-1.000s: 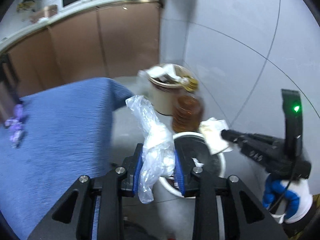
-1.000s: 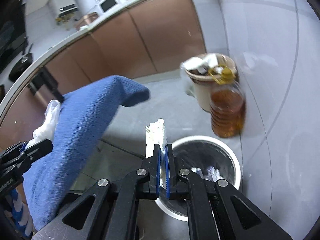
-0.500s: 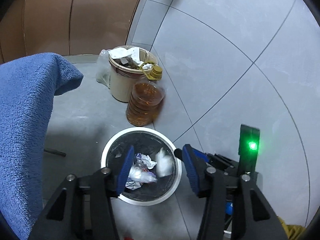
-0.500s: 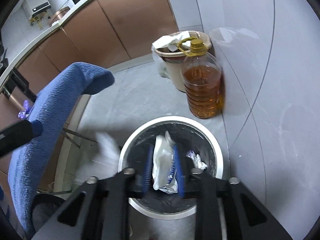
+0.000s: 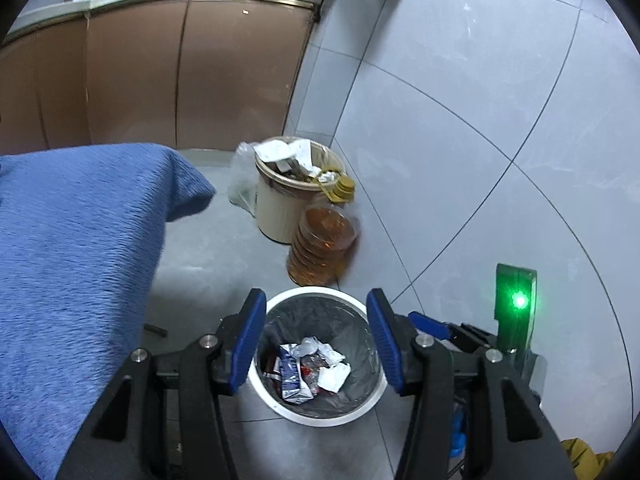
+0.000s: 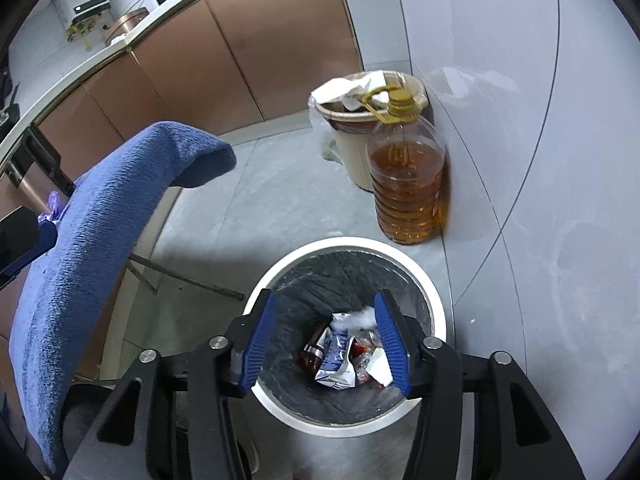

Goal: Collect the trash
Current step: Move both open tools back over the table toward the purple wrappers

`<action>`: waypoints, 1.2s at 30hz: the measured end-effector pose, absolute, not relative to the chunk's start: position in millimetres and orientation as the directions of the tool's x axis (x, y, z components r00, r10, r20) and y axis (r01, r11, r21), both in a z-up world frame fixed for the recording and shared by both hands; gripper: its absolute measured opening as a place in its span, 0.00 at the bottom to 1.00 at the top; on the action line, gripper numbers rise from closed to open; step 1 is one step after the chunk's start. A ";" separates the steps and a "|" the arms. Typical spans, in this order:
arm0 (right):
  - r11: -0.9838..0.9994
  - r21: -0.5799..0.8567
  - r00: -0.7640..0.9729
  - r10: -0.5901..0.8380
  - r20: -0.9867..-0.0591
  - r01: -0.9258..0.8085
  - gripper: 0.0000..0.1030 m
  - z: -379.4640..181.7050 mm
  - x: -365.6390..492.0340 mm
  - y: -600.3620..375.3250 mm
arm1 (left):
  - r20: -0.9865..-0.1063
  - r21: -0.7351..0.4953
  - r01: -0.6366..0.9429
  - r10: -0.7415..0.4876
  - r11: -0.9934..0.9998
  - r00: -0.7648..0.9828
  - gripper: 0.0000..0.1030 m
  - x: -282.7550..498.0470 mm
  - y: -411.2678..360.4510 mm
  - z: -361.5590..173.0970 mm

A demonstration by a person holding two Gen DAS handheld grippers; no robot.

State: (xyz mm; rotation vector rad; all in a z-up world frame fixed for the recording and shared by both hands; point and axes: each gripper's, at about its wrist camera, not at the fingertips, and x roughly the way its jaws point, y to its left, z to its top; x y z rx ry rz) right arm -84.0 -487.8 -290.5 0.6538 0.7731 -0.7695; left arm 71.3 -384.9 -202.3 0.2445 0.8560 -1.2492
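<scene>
A round white-rimmed trash bin [image 5: 320,416] with a black liner stands on the grey floor; it also shows in the right wrist view [image 6: 436,304]. Crumpled wrappers and tissue [image 5: 312,368] lie inside it, also seen in the right wrist view [image 6: 344,352]. My left gripper [image 5: 316,344] is open and empty above the bin. My right gripper [image 6: 324,336] is open above the bin, with a white tissue wad [image 6: 356,316] by its right pad, falling or just inside. The right gripper's body [image 5: 472,332] with a green light shows in the left wrist view.
A blue towel-covered table [image 5: 72,248] is at left, also in the right wrist view [image 6: 100,216]. A beige bucket full of rubbish [image 5: 288,200] and a big oil bottle [image 6: 406,184] stand against the tiled wall. Brown cabinets [image 5: 160,72] lie behind.
Both grippers opened wide over the bin. The plastic bag from the left and the tissue from the right dropped into the bin. Both views tilted up a little.
</scene>
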 end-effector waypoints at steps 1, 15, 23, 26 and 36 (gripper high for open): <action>0.558 0.230 0.484 -0.362 -0.797 0.797 0.55 -287.2 -83.3 -486.1 | -0.682 -0.274 0.901 -0.729 0.337 0.066 0.49 71.2 -381.9 -200.2; 0.628 0.197 0.563 -0.457 -0.689 0.752 0.93 -212.1 -73.8 -448.2 | -0.584 -0.136 0.914 -0.776 0.383 0.238 0.49 58.5 -294.5 -148.2; 0.688 0.224 0.660 -0.474 -0.582 0.691 1.00 -158.2 -68.5 -414.4 | -0.463 -0.066 0.852 -0.772 0.519 0.435 0.49 60.4 -228.1 -117.9; 0.716 0.235 0.704 -0.474 -0.529 0.658 1.00 -135.1 -66.5 -398.7 | -0.464 -0.082 0.842 -0.768 0.534 0.441 0.49 64.7 -207.1 -111.7; 0.802 0.235 0.820 -0.463 -0.337 0.549 1.00 -67.8 -58.6 -348.0 | -0.439 -0.046 0.810 -0.741 0.584 0.509 0.49 67.1 -152.5 -99.4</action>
